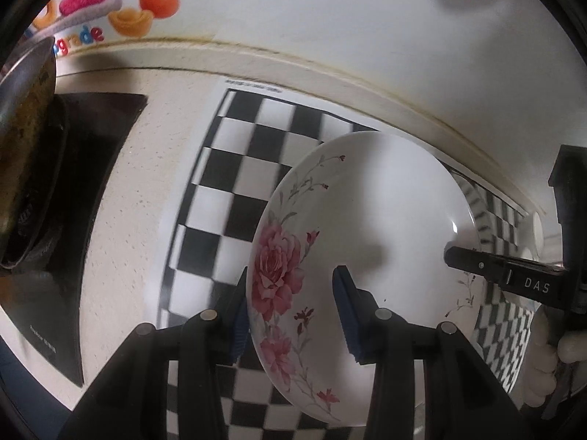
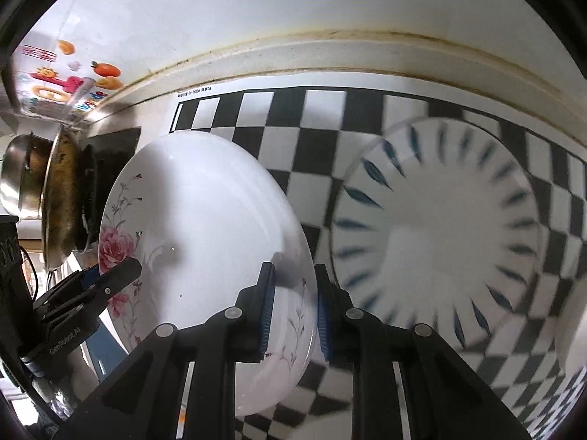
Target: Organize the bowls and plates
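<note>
A white plate with pink roses is held above the checkered mat, tilted. My left gripper has its blue pads on either side of the plate's rose-side rim, apparently gripping it. My right gripper straddles the opposite rim of the same plate, with a small gap at the right pad. The right gripper also shows in the left wrist view, the left gripper in the right wrist view. A white plate with blue leaf strokes lies on the mat to the right.
A black-and-white checkered mat covers the pale counter. A black gas stove with a worn metal pan stands at the left. A raised backsplash ledge and white wall run behind. A metal pot sits beyond the pan.
</note>
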`<state>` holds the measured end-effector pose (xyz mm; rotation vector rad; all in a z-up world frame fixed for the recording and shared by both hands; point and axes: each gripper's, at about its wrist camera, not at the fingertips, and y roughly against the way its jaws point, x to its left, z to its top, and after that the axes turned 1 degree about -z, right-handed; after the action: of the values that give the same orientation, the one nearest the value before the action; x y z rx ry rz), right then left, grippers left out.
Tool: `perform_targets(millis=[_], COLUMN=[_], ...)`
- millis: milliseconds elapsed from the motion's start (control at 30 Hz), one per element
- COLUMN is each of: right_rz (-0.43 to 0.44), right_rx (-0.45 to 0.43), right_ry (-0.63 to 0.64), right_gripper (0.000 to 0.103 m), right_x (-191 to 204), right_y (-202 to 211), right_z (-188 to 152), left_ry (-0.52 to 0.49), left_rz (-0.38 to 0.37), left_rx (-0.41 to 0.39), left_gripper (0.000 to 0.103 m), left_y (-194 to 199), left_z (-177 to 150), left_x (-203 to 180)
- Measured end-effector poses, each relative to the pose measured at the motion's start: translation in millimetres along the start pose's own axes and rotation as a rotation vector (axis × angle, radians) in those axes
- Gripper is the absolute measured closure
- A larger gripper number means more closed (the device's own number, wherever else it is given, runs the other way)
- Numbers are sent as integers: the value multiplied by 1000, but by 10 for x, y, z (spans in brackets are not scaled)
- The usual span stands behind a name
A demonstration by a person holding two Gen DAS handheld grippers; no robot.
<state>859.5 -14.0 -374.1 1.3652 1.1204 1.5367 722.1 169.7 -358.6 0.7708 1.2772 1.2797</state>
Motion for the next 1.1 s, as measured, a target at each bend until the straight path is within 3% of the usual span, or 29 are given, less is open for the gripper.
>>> perform_targets(millis=[267,500,800,1100], right_rz=[5,-14,-13,-4], right_rx=[-73,-117,-115,-53], right_ry=[-55,-142,-242,-282], right_gripper=[81,81,81,81], right_x=[-384,-837,-1454,-1714], right_y=[611,901,956,624], right_z=[-734,-1312,-2027,-2394], left_ry=[-83,-191,-299,-307], left_rz=[-33,-39,-31,-1], left_rx=[6,40,124,239], left_gripper=[65,65,65,64], left_y=[120,74,-221,-620], left_z=[-311,-655,-1093,-1412], left_x=[-540,-1076,-1565,-1626])
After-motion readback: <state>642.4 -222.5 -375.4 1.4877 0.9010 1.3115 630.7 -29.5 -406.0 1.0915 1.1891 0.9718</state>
